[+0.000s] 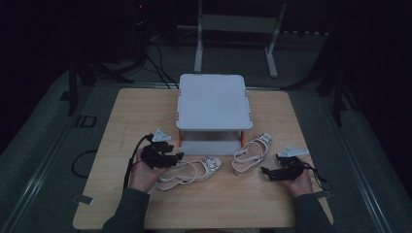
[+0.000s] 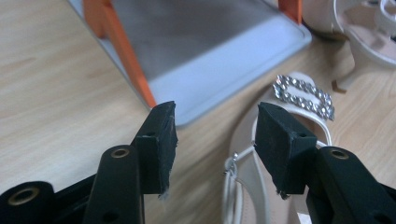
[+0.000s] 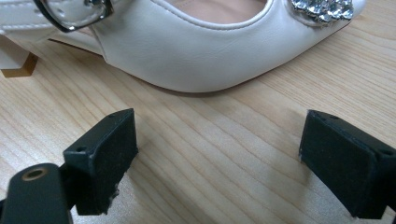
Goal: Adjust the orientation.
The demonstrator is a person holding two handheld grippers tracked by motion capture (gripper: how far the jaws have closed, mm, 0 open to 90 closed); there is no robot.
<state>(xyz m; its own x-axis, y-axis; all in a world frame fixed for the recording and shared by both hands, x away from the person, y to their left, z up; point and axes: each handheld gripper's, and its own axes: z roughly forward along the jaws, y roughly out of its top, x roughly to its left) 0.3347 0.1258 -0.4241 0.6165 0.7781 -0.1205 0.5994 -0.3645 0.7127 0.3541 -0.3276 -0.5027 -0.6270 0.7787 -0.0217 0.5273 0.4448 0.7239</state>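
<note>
Both of your hand-held grippers gape empty: left hand-held gripper (image 2: 215, 135) over a glossy cream sandal (image 2: 261, 186), right hand-held gripper (image 3: 219, 154) beside its rhinestone-buckled twin (image 3: 196, 51) on the woodgrain bench (image 3: 210, 154).

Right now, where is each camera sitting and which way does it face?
High view: above the person's side, looking forward and down on the wooden table; both forearms, left tongs and right tongs show.
Left gripper view: on the left tongs, facing the left shoe and the white shelf; its open jaws show.
Right gripper view: on the right tongs, low over the wood, facing the right shoe; open jaws show.
Shared: the high and left gripper views both show the shelf.
</note>
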